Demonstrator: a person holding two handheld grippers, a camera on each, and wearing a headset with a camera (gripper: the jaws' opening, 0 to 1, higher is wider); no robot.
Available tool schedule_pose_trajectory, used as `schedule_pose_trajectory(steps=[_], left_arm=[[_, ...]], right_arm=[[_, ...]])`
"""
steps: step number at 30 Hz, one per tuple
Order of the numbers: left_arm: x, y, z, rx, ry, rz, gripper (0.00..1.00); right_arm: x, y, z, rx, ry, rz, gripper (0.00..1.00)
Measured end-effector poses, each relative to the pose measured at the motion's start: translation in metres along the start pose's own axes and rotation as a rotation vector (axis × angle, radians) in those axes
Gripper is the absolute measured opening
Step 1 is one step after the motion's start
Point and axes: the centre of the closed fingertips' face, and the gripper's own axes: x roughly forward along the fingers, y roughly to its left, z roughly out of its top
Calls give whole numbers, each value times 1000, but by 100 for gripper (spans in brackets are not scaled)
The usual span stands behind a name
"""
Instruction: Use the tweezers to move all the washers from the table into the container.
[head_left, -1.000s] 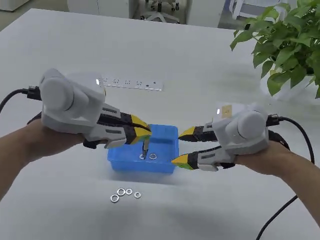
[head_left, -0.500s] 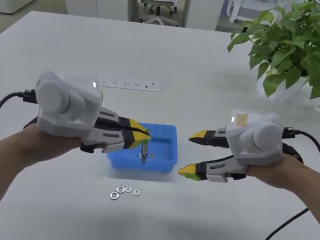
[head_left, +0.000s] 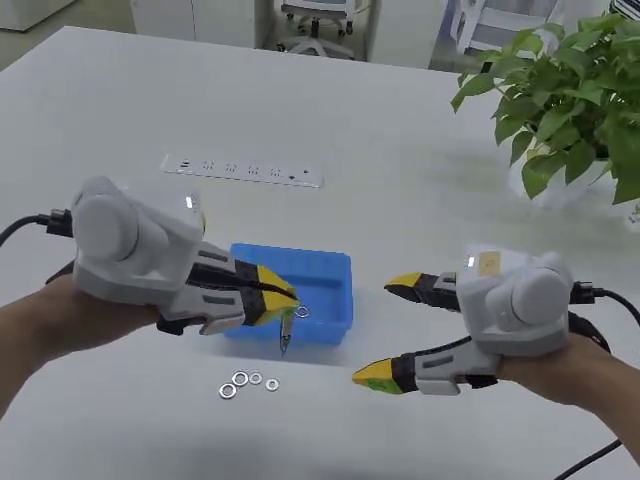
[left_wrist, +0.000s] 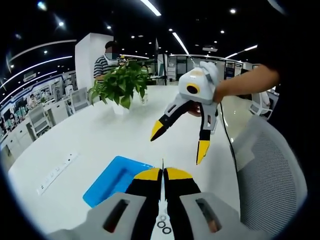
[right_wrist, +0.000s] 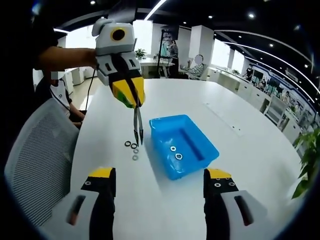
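My left gripper (head_left: 283, 297) is shut on thin metal tweezers (head_left: 285, 335), which hang tip-down over the near wall of the blue container (head_left: 330, 270). A washer (head_left: 302, 313) lies inside the container; the right gripper view shows two washers (right_wrist: 173, 148) in it. Several loose washers (head_left: 247, 383) lie on the white table in front of the container, below and left of the tweezer tips. My right gripper (head_left: 385, 331) is open and empty, right of the container. In the right gripper view, the tweezers (right_wrist: 138, 125) point down beside the loose washers (right_wrist: 132, 147).
A white power strip (head_left: 243, 170) lies behind the container. A potted green plant (head_left: 565, 100) stands at the far right. The right gripper's black cable (head_left: 590, 455) trails off the near right. People stand in the background of the gripper views.
The left gripper has drawn the tweezers up out of the container toward its near wall. The right gripper has moved right, away from the container.
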Motion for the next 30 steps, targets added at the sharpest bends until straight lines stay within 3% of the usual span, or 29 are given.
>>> schedule_pose_trajectory(steps=[11, 18, 30], left_arm=[[5, -11, -16, -12, 10, -15, 6], [7, -13, -26, -27, 13, -16, 6], [8, -13, -35, -27, 21, -21, 6]], right_arm=[[2, 7, -3, 26, -6, -4, 89], [4, 11, -3, 58, -17, -6, 100], [5, 20, -17, 79, 20, 7, 100]])
